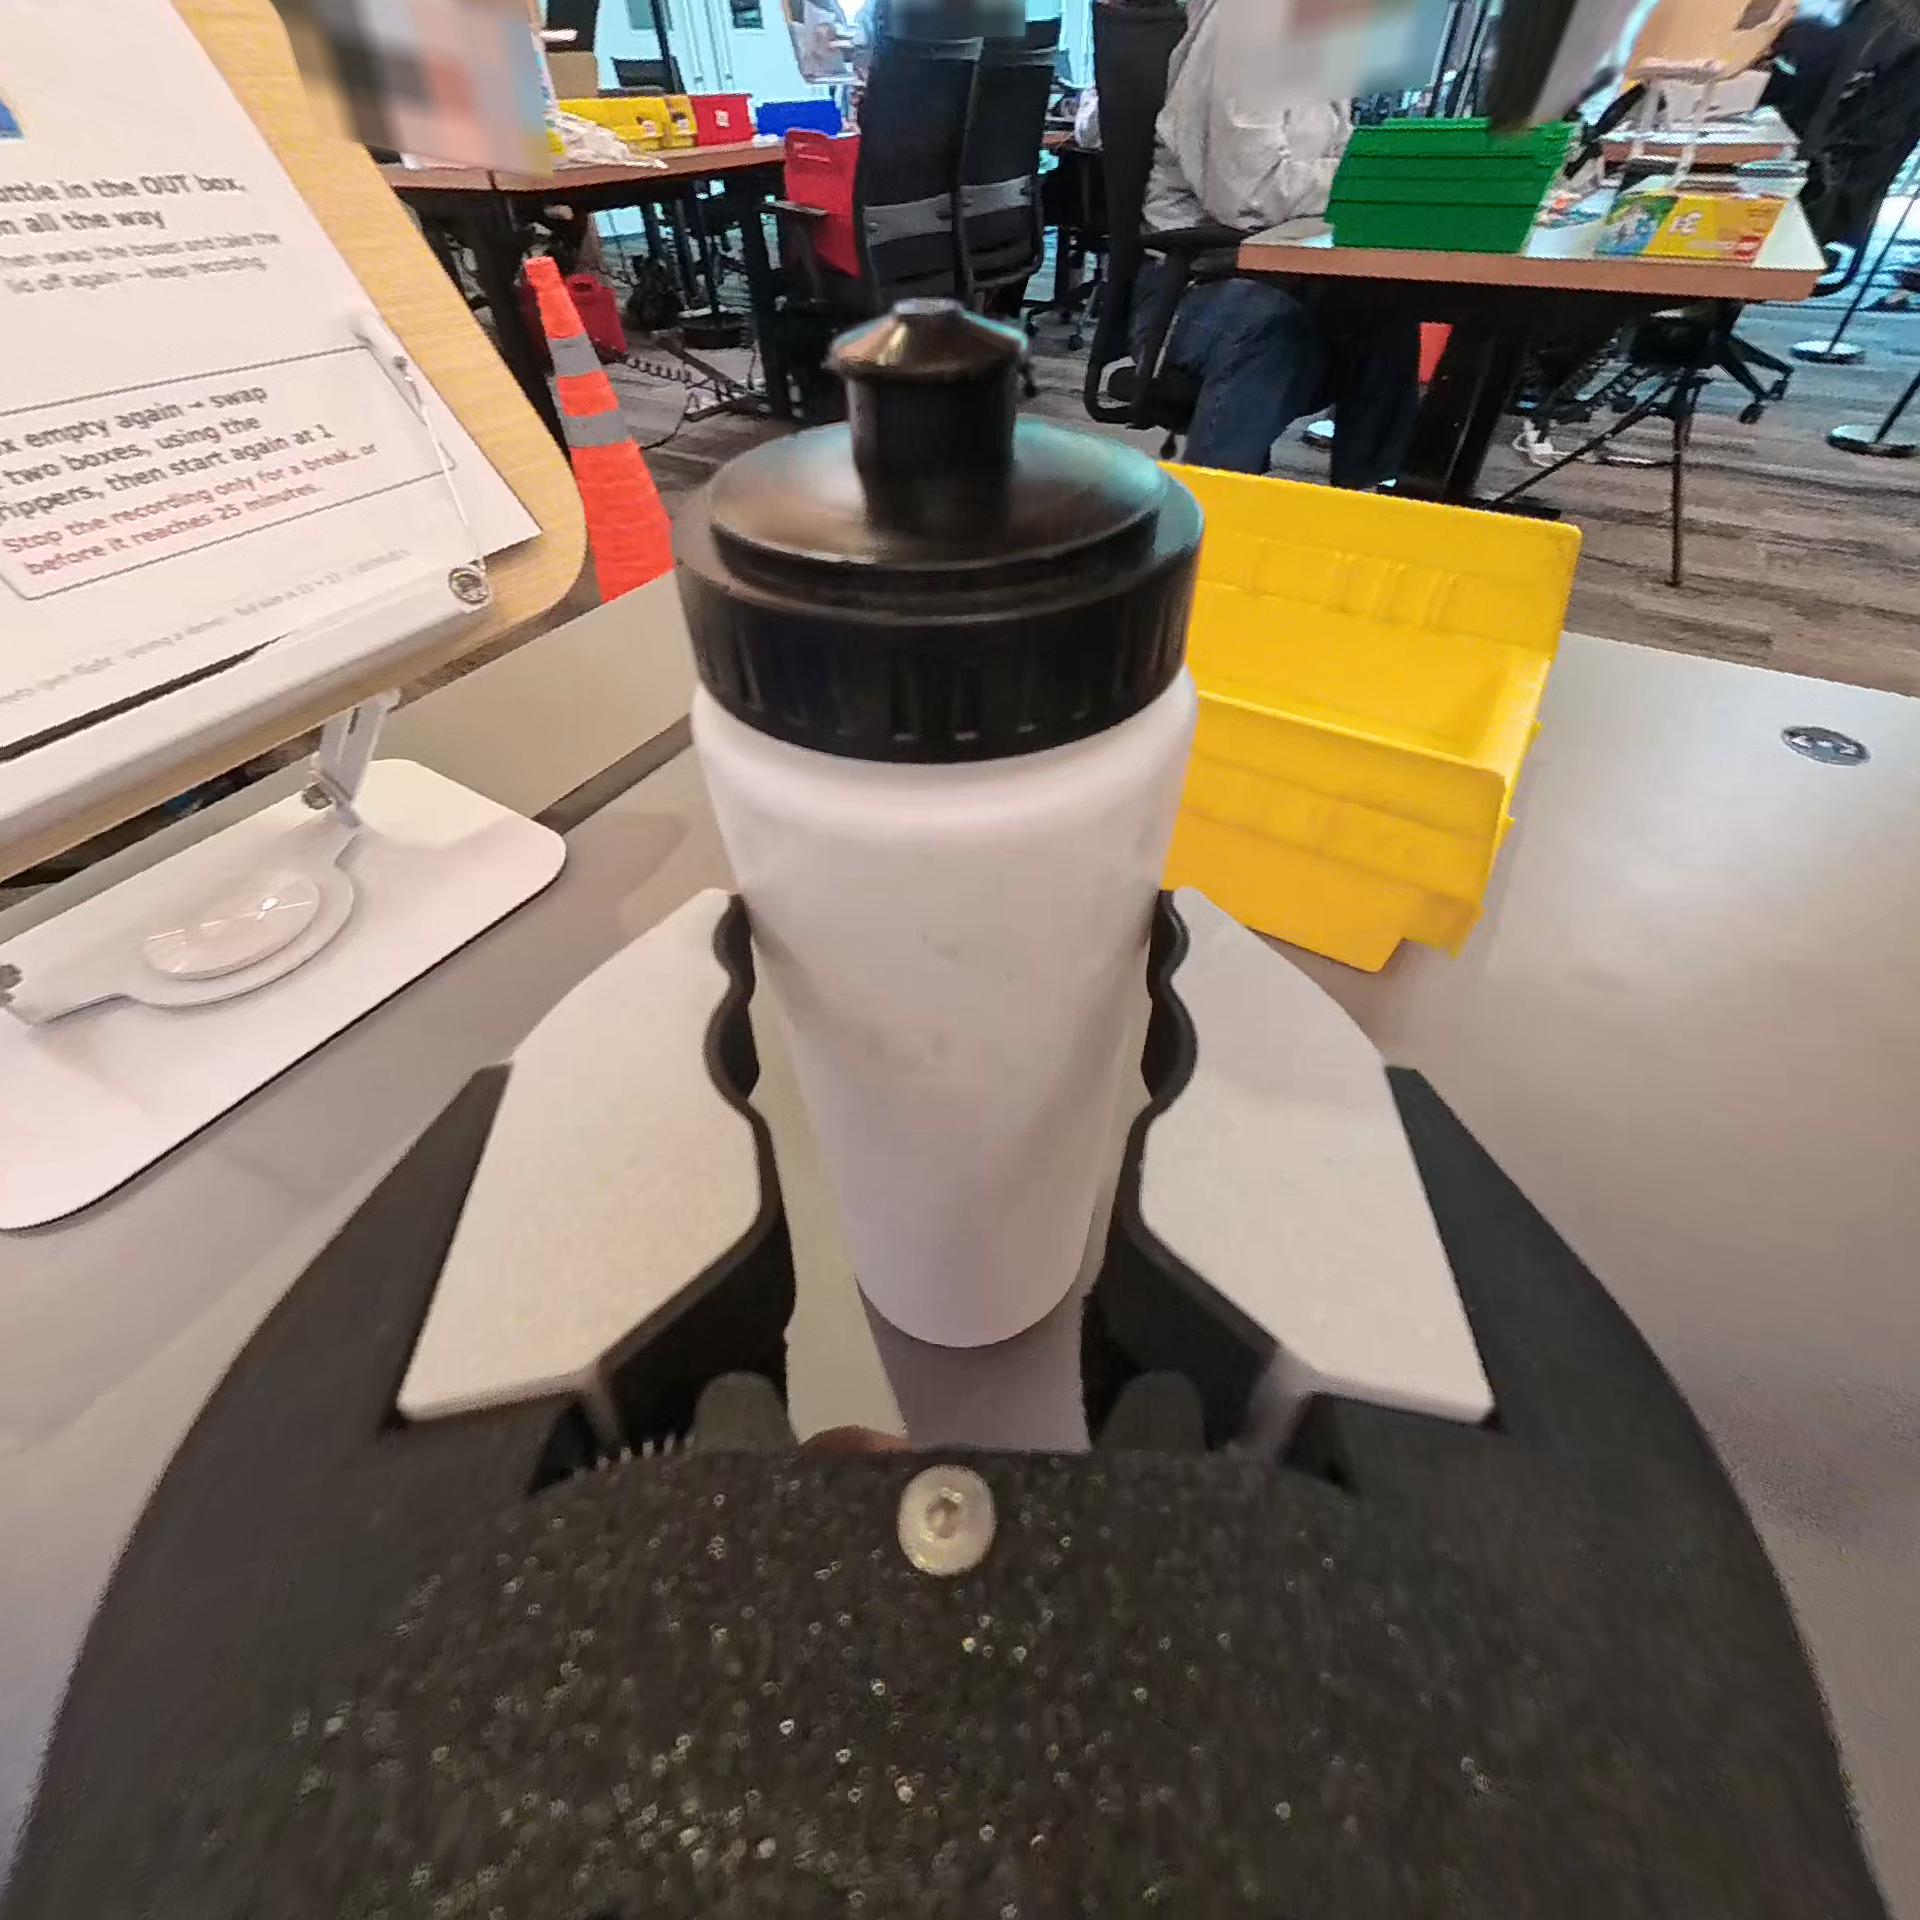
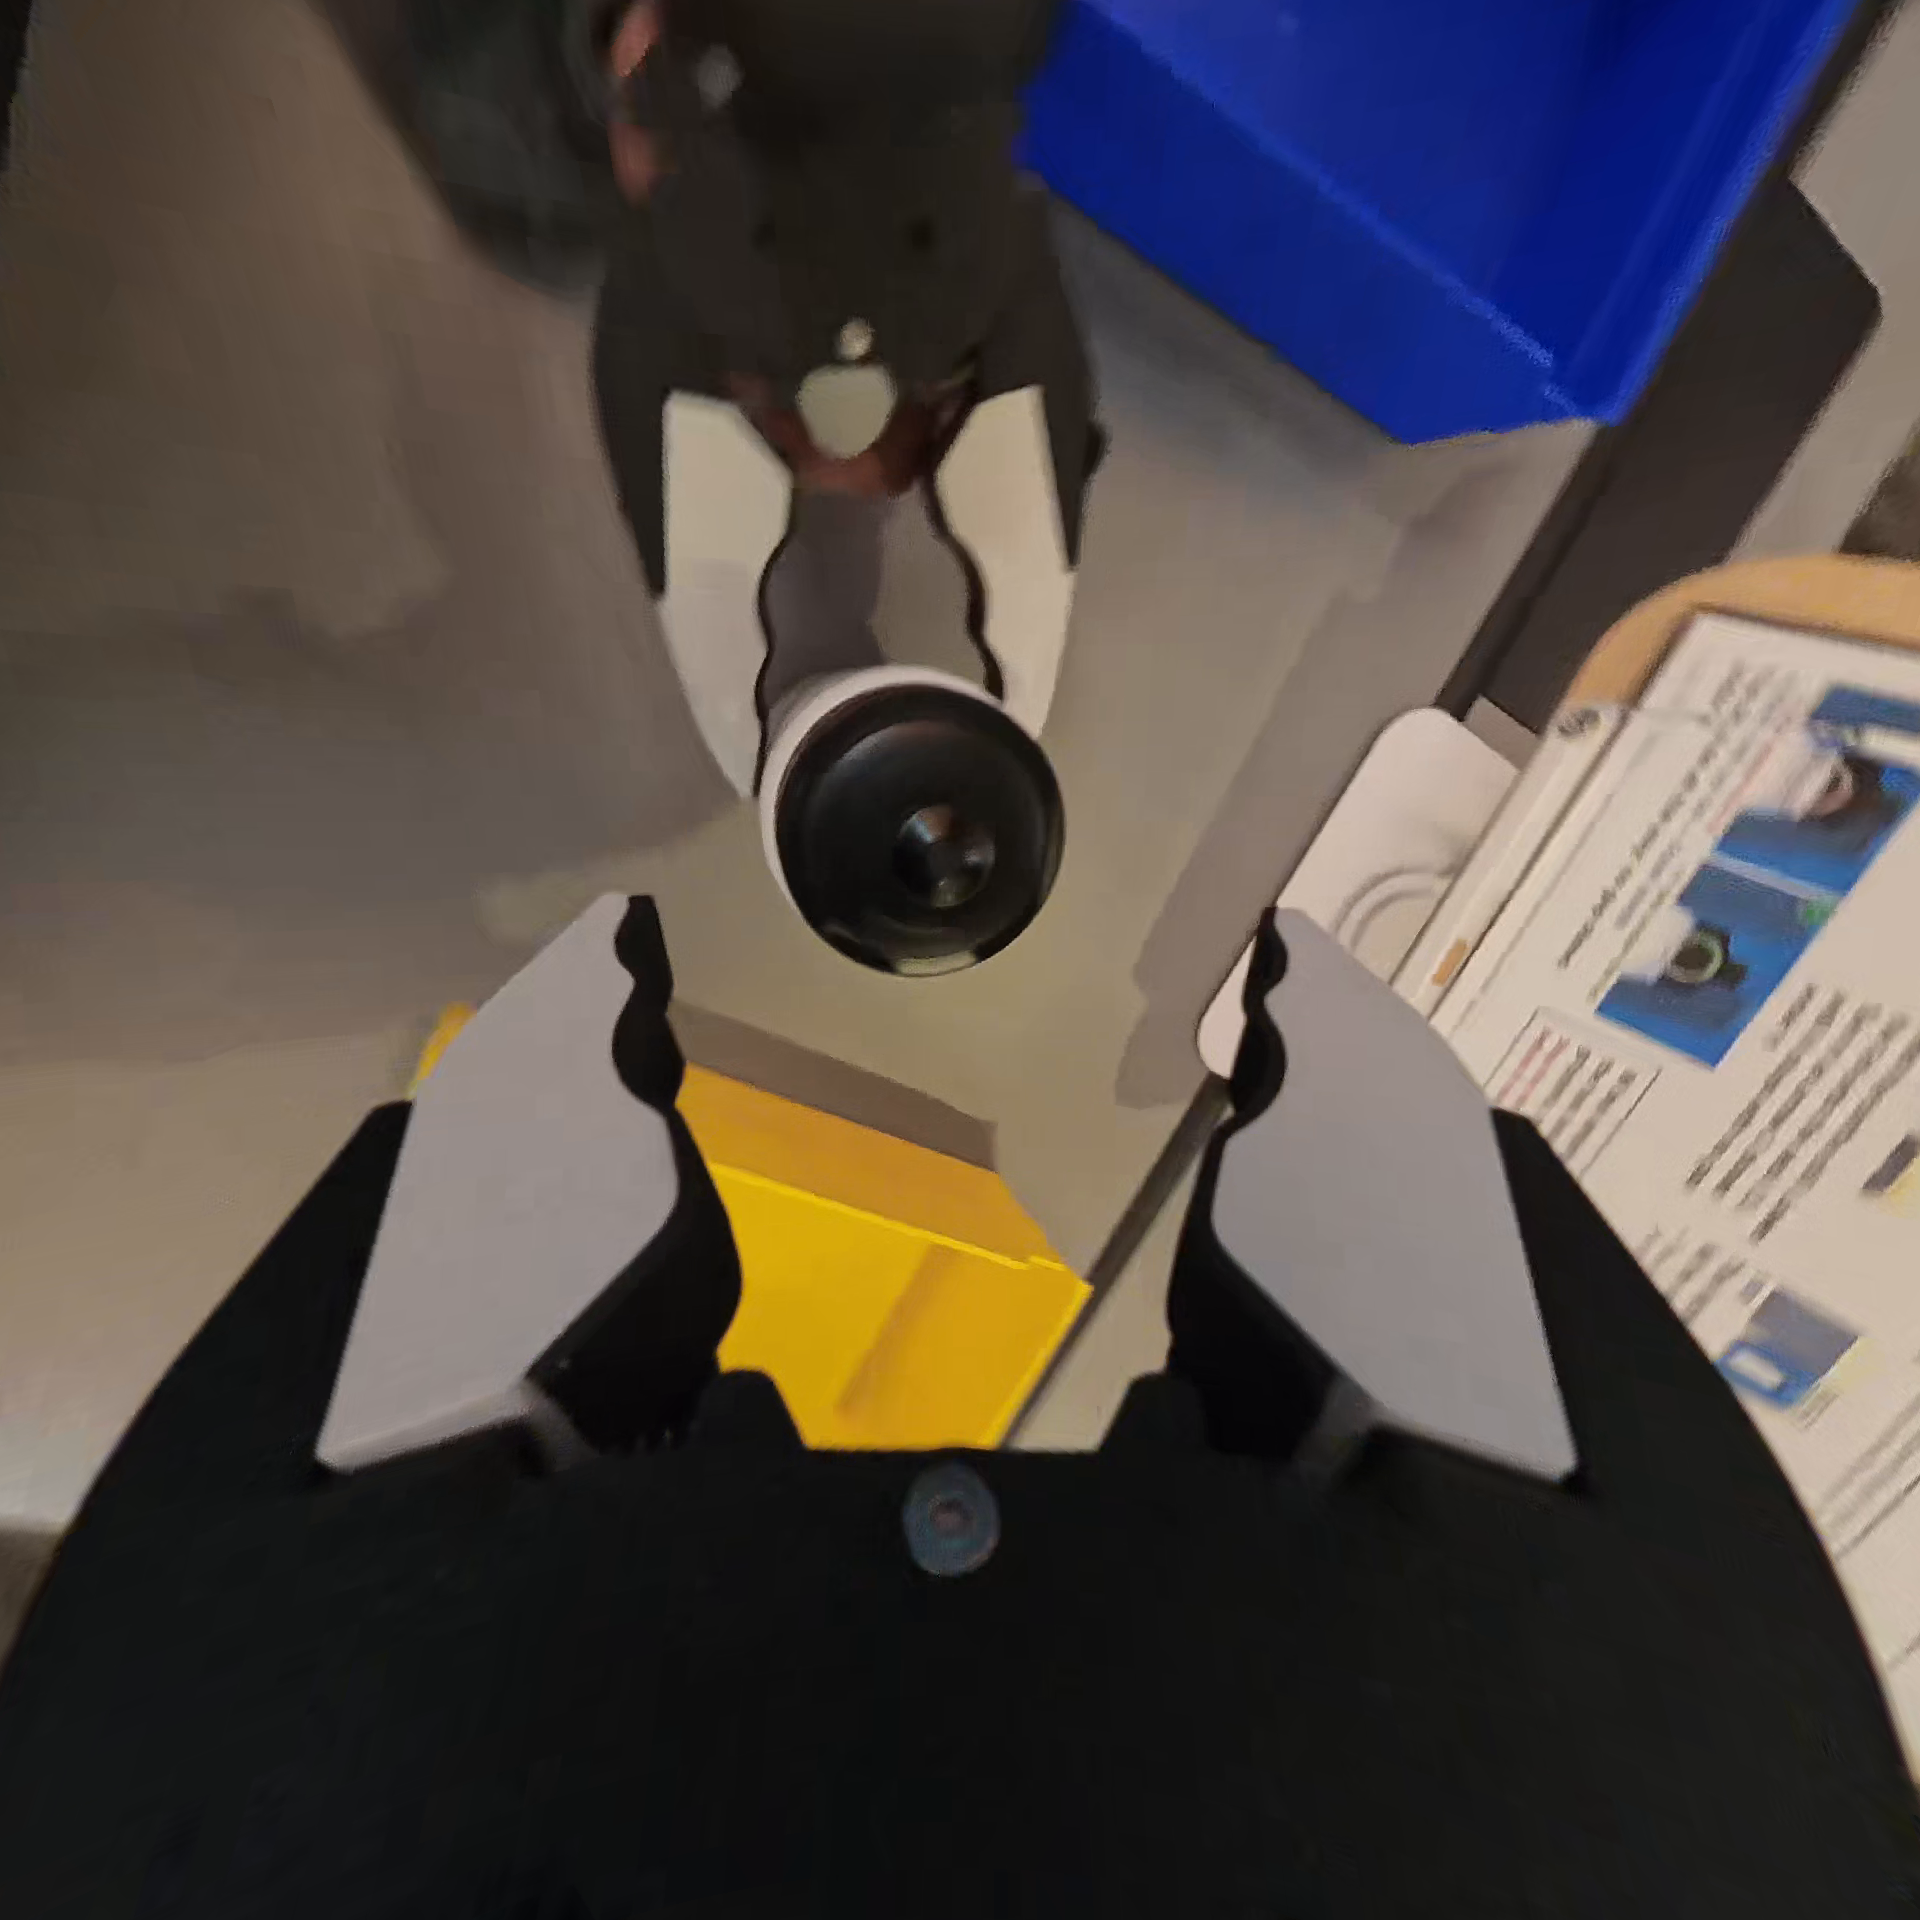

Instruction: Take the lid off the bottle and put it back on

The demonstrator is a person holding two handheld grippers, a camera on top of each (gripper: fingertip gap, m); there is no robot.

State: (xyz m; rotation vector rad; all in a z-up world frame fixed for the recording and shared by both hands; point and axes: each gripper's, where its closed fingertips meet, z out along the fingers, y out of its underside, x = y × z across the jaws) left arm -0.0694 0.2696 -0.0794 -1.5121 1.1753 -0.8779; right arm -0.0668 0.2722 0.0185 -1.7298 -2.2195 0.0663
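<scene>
A white bottle point(image 1: 940, 997) with a black screw lid point(image 1: 935, 613) and pull spout stands upright in the left wrist view. My left gripper point(image 1: 948, 935) is shut on the bottle's body and holds it just above the grey table. In the right wrist view I look down on the lid point(image 2: 920, 831) from above, with the left gripper point(image 2: 878, 686) beyond it clamped on the white bottle point(image 2: 821, 696). My right gripper point(image 2: 951, 925) is open and empty, hanging above the lid, apart from it.
A yellow bin point(image 1: 1361, 717) lies on the table behind the bottle, also below my right gripper point(image 2: 883, 1278). A blue bin point(image 2: 1403, 197) sits at the far right. An instruction sheet on a stand point(image 1: 208, 416) stands left. People, chairs and an orange cone point(image 1: 603, 436) are beyond.
</scene>
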